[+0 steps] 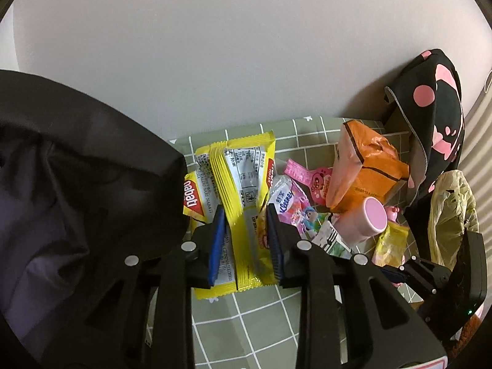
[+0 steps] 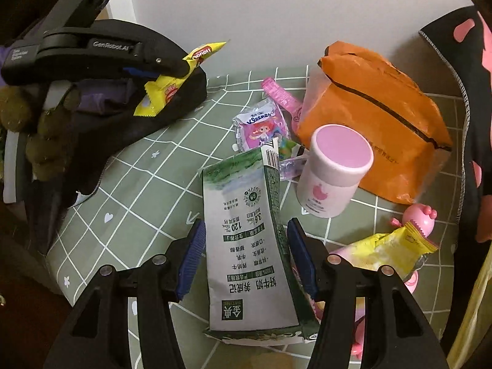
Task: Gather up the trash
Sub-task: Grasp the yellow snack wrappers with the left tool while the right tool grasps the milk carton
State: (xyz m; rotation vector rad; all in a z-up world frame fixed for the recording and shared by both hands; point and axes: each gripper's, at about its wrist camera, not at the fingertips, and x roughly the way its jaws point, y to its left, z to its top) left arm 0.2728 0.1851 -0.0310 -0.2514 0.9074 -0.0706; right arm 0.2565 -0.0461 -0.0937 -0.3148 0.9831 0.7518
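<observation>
My left gripper (image 1: 244, 215) is shut on yellow Nabati wafer wrappers (image 1: 238, 190), held above the green grid tablecloth (image 1: 246, 332) beside a black bag (image 1: 77, 184). The right wrist view shows the left gripper (image 2: 172, 70) holding the wrappers (image 2: 166, 89) over the black bag (image 2: 138, 107). My right gripper (image 2: 244, 230) has its jaws on both sides of a flattened green-and-white milk carton (image 2: 249, 246); I cannot tell whether the pads press it.
On the tablecloth (image 2: 138, 178) lie a Kleenex pack (image 2: 261, 126), an orange packet (image 2: 372, 117), a pink-lidded white bottle (image 2: 332, 172), a yellow snack wrapper (image 2: 390, 252) and pink toys (image 2: 418, 215). A black pink-spotted cloth (image 1: 430, 107) and a yellowish plastic bag (image 1: 452, 215) are at the right.
</observation>
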